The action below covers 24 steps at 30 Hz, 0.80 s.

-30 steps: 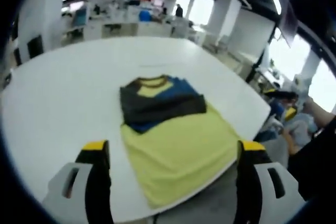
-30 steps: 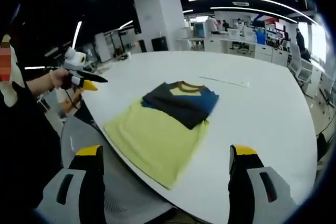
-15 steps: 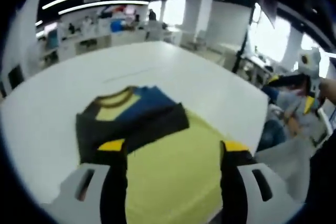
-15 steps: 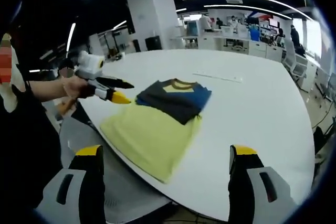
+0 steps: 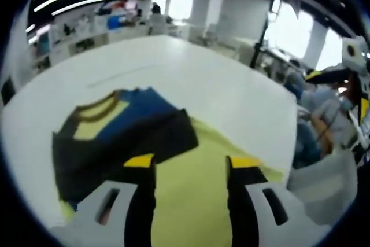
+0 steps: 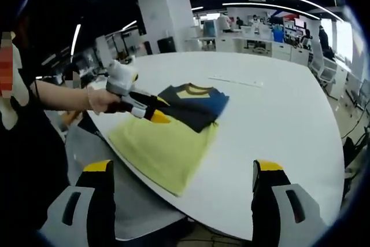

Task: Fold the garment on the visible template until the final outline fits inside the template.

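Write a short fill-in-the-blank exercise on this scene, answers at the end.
1. The garment has a lower body coloured ____.
2. It lies on a white ____.
3. The left gripper hovers over the garment with its jaws ____.
4. The right gripper is held back from the table with jaws ____.

Answers: yellow; table; open; open

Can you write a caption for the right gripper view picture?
The left gripper reaches over a folded yellow, blue and dark T-shirt on a white table.
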Motion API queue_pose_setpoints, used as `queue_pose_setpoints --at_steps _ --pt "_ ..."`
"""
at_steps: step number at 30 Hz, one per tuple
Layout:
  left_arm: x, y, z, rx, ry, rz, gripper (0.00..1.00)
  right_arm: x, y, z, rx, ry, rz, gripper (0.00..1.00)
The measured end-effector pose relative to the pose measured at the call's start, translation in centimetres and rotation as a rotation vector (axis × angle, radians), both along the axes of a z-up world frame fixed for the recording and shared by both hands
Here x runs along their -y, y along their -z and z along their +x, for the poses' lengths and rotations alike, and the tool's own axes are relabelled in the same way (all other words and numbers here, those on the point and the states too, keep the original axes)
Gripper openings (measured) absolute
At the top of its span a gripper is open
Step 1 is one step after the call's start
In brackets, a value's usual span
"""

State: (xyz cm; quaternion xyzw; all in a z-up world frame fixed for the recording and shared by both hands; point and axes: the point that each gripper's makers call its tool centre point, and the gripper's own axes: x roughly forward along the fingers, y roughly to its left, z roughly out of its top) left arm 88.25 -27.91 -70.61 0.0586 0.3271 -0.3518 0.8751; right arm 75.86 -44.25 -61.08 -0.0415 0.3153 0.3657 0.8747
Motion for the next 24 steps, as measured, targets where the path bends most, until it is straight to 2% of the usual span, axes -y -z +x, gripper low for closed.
queue_pose_setpoints --at_steps 4,7,10,14,19,22,24 --pt "1.4 1.4 1.0 0.027 0.029 0.043 0.35 -0.1 0.2 0.2 -0.005 -0.011 -0.004 0.99" --pt "2.4 2.7 1.4 0.024 0.039 0.060 0.30 -0.2 0.4 0.5 -0.010 -0.016 0.002 0.99" --pt "3.4 3.5 1.7 0.029 0.065 0.070 0.20 -0.2 0.7 0.8 -0.018 -0.018 0.005 0.99" --pt "4.3 4.4 2.9 0.087 0.099 0.109 0.20 -0.2 1.0 1.2 -0.028 -0.022 0.008 0.99" --pt "5.0 5.5 3.3 0.102 0.122 0.153 0.16 0.1 1.5 1.4 -0.042 -0.020 0.010 0.99" --pt "5.3 6.0 3.4 0.103 0.131 0.171 0.10 0.3 1.7 1.5 -0.052 -0.016 0.014 0.98" --pt "5.3 6.1 3.5 0.120 0.143 0.206 0.08 0.3 1.8 1.6 -0.055 -0.014 0.014 0.98"
